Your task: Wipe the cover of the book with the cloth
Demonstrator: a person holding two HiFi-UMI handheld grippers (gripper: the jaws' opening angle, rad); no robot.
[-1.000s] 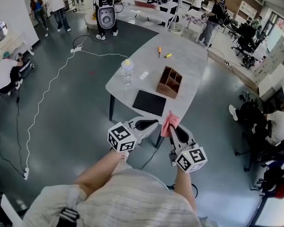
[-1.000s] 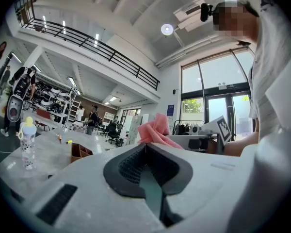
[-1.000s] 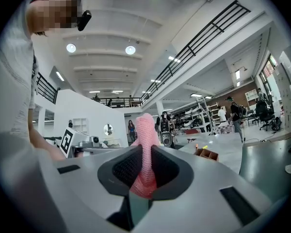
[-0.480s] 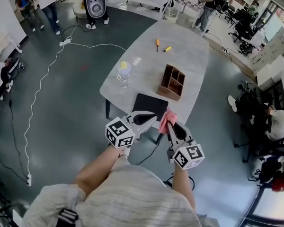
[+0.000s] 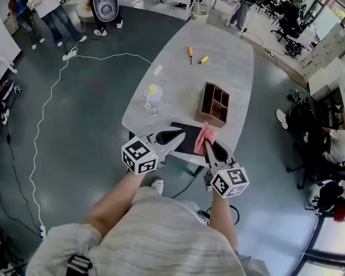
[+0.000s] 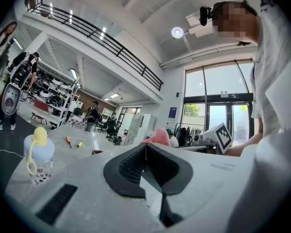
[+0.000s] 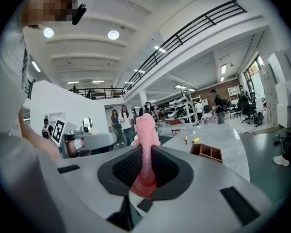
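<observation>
Two grippers show low in the head view, and both have their jaws pressed together. The left gripper (image 5: 180, 135) holds nothing; its own view shows the black pads (image 6: 128, 168) meeting at the tip with nothing between them. The right gripper (image 5: 209, 145) is clamped on the cloth (image 5: 205, 136). In the right gripper view the cloth (image 7: 146, 140) is pink with a fine mesh weave. It stands up from between the pads in a narrow fold, with a bunch of it below them.

At the lower middle of the head view the book (image 5: 190, 145) lies flat at the near edge of the table (image 5: 224, 73). Its cover is plain matt black. The cloth overlaps the book's right side in that view; whether the two touch cannot be told. The left gripper's tip overlaps the book's left side.

Further up the table stand a wooden box (image 5: 217, 103) with compartments and, to its left, a clear bottle (image 5: 153, 99) with a yellow cap. A screwdriver (image 5: 191, 52) with an orange handle and a yellow pen (image 5: 202, 59) lie near the far end.

Each gripper carries a cube (image 5: 139, 156) with black-and-white square patterns on its faces.
</observation>
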